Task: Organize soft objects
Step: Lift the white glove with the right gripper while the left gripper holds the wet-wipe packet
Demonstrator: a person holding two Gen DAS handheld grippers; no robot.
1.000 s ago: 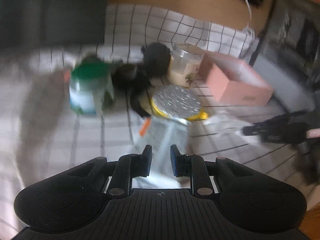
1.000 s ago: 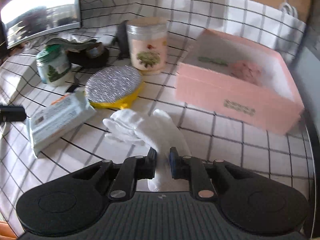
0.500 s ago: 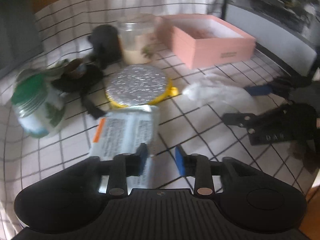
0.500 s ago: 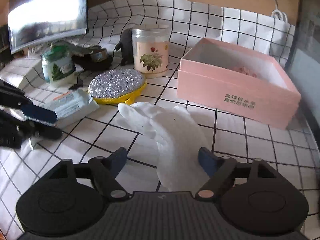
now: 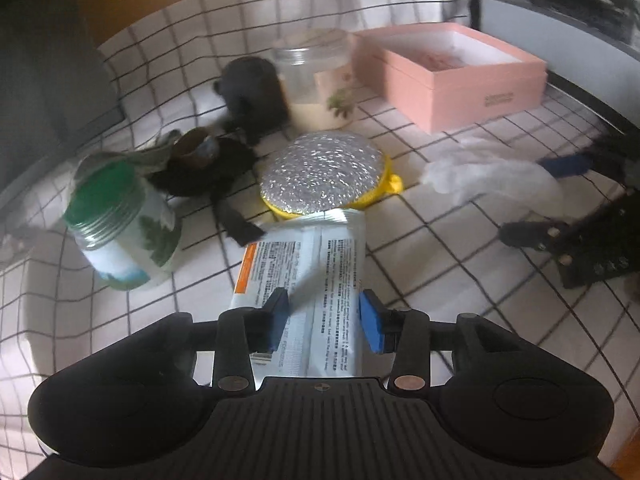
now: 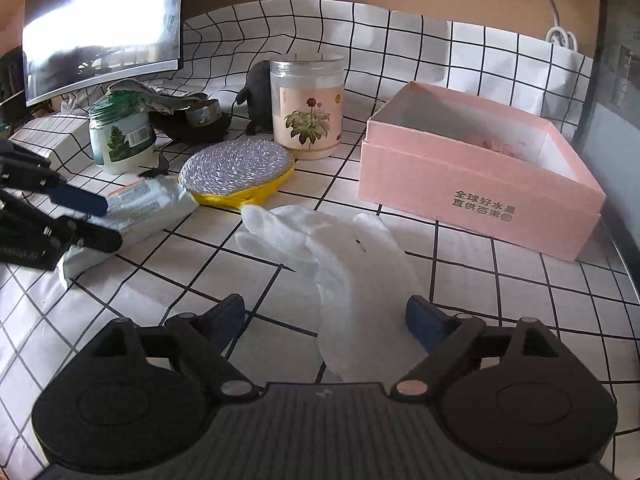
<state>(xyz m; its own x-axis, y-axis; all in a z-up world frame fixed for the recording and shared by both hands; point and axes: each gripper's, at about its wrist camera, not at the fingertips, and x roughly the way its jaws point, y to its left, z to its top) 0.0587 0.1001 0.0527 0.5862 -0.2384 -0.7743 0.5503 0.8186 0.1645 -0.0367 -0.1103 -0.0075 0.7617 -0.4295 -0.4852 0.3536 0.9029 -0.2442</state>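
A white glove (image 6: 352, 264) lies flat on the checked cloth, its cuff between the open jaws of my right gripper (image 6: 325, 316); it also shows in the left wrist view (image 5: 492, 174). A white wet-wipe pack (image 5: 308, 276) lies under my open left gripper (image 5: 323, 320), one end between the jaws; it also shows in the right wrist view (image 6: 148, 204). A silver and yellow round sponge pad (image 6: 238, 170) sits behind them. An open pink box (image 6: 476, 168) with something pink inside stands at the right.
A green-lidded jar (image 6: 120, 136), a clear flower-labelled jar (image 6: 307, 106), a dark plush toy (image 6: 258, 92) and a black dish with a small tin (image 6: 192, 120) stand at the back. A monitor (image 6: 100, 24) is at the back left.
My right gripper has opened wide over the glove, which now lies flat. My left gripper has opened and moved over the wipe pack.
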